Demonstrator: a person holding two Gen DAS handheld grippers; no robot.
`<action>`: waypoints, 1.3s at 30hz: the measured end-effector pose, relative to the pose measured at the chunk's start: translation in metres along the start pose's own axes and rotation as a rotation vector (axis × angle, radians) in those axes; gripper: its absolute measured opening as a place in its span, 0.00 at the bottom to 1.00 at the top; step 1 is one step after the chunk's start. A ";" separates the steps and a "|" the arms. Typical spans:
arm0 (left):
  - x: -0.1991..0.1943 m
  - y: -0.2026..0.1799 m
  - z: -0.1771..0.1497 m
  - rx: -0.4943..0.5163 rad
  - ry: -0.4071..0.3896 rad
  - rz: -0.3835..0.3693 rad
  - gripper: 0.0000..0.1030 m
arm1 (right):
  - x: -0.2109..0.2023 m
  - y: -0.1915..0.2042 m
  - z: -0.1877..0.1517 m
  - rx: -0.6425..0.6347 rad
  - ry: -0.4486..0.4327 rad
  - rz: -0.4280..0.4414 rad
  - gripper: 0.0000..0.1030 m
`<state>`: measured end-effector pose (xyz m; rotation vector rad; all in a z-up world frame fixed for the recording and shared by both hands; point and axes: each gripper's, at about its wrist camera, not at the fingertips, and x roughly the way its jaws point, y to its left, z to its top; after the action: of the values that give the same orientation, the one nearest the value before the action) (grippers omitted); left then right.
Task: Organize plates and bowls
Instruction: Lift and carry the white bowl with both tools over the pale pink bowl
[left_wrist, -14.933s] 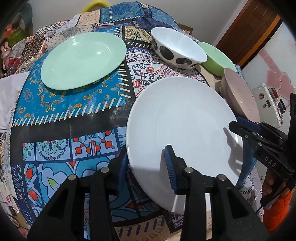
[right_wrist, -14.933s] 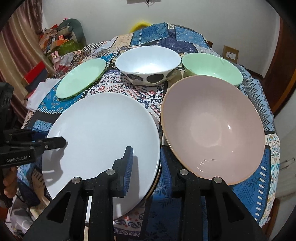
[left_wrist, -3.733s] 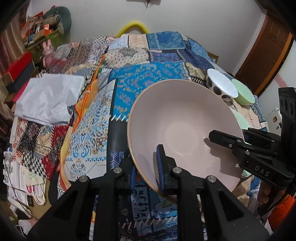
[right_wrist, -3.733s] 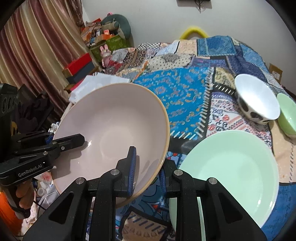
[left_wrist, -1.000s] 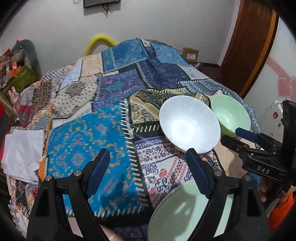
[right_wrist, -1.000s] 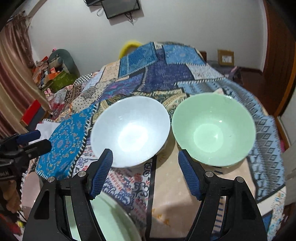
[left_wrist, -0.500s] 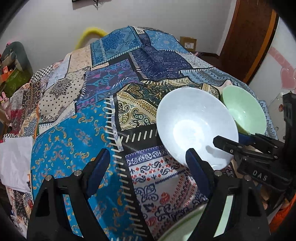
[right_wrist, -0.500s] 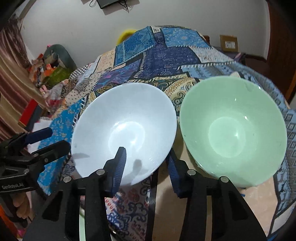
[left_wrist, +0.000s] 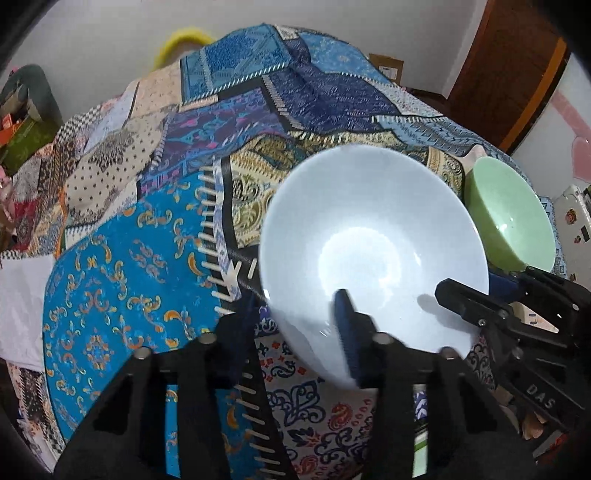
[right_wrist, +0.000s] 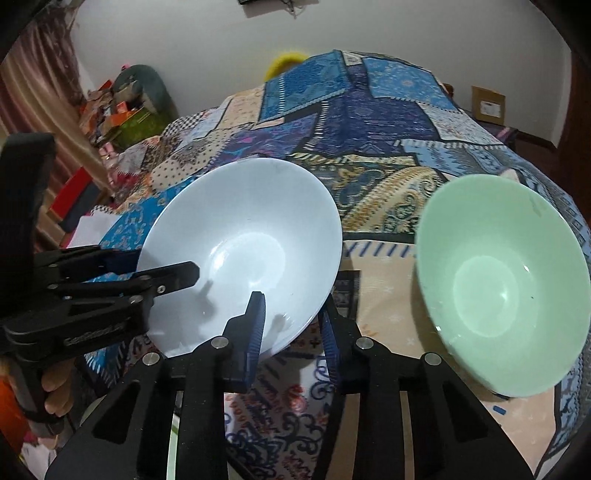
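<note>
A white bowl stands on the patchwork cloth, also in the right wrist view. My left gripper straddles its near left rim, one finger inside and one outside. My right gripper straddles its near right rim the same way. The jaws of both are narrowed around the rim; contact looks close, but I cannot tell whether they are clamped tight. A green bowl stands to the right of the white bowl, also in the left wrist view.
The table is covered by a blue patchwork cloth. The rim of a green plate shows below the right gripper. Clutter and boxes lie beyond the far left of the table. A wooden door is at the right.
Both grippers moved in on the white bowl and narrowed around its rim; the left one was wide open half a second ago. The bowl now looks tilted and nearer.
</note>
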<state>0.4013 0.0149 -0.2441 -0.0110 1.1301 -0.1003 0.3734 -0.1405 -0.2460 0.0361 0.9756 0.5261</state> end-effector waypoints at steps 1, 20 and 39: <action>0.002 0.001 -0.001 0.000 0.008 -0.004 0.29 | 0.000 0.002 0.000 -0.006 0.002 0.003 0.26; -0.034 -0.007 -0.020 0.013 -0.024 0.000 0.20 | -0.022 0.019 -0.006 -0.027 -0.021 -0.021 0.26; -0.143 -0.026 -0.069 -0.005 -0.140 -0.001 0.20 | -0.105 0.059 -0.026 -0.068 -0.131 -0.010 0.26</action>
<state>0.2763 0.0041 -0.1431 -0.0227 0.9909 -0.0957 0.2813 -0.1405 -0.1637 0.0051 0.8292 0.5407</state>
